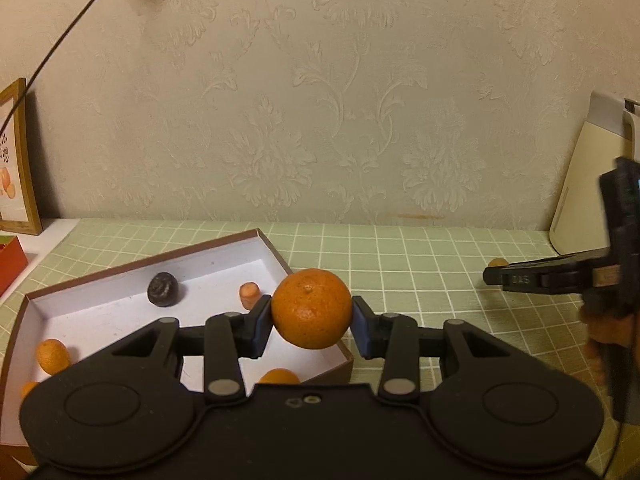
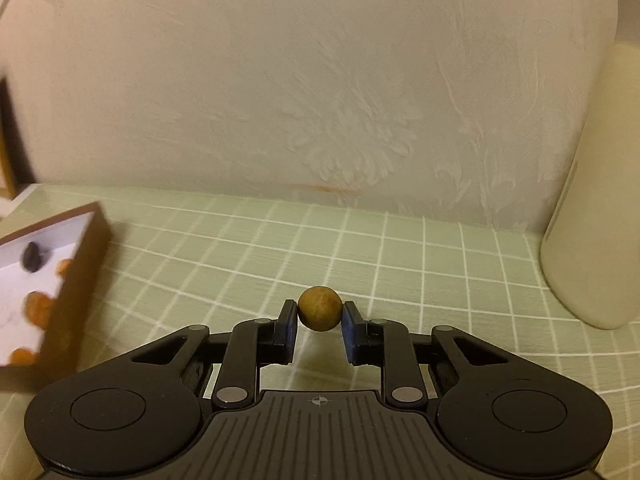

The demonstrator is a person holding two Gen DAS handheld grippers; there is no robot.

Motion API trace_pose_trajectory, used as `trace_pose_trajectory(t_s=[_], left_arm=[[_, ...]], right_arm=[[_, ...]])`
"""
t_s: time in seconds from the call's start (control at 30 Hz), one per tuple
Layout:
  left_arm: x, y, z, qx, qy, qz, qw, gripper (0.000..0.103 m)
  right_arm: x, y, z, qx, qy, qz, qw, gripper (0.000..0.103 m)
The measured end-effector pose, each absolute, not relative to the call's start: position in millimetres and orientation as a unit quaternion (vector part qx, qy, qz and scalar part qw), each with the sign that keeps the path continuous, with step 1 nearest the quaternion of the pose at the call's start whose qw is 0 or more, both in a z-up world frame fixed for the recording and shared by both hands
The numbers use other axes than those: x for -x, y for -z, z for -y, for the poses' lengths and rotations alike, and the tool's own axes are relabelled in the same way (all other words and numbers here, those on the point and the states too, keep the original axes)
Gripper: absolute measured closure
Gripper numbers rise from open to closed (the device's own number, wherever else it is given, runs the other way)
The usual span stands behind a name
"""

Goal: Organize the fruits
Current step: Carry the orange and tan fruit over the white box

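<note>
My left gripper (image 1: 312, 316) is shut on a large mandarin orange (image 1: 312, 308) and holds it above the right corner of a brown box with a white inside (image 1: 120, 308). The box holds a dark wrinkled fruit (image 1: 163, 289), a small orange piece (image 1: 249, 293) and several small orange fruits (image 1: 51, 355). My right gripper (image 2: 320, 316) is shut on a small brown round fruit (image 2: 320, 308) just above the green checked cloth. The right gripper also shows at the right edge of the left wrist view (image 1: 496, 274). The box (image 2: 80, 272) is at the left in the right wrist view.
A green checked cloth (image 1: 420, 264) covers the table up to a patterned wall. A cream container (image 2: 592, 220) stands at the right against the wall. A framed picture (image 1: 16, 168) and a red box (image 1: 10, 264) stand at the far left.
</note>
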State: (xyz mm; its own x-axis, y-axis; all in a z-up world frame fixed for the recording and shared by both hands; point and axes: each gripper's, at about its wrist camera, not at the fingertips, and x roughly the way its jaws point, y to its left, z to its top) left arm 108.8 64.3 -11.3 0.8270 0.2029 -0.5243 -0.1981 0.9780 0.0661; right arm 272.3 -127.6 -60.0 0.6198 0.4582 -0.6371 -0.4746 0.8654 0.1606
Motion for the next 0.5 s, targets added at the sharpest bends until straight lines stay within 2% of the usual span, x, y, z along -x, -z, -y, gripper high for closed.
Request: trace_pose_trajectory(t_s=[0.5], left_arm=[[-27,3,-79,0.000,-0.127,-0.267,0.955,0.071]], right_arm=[[-157,-10,113,0.063,-0.350,-0.299,0.886,0.079]])
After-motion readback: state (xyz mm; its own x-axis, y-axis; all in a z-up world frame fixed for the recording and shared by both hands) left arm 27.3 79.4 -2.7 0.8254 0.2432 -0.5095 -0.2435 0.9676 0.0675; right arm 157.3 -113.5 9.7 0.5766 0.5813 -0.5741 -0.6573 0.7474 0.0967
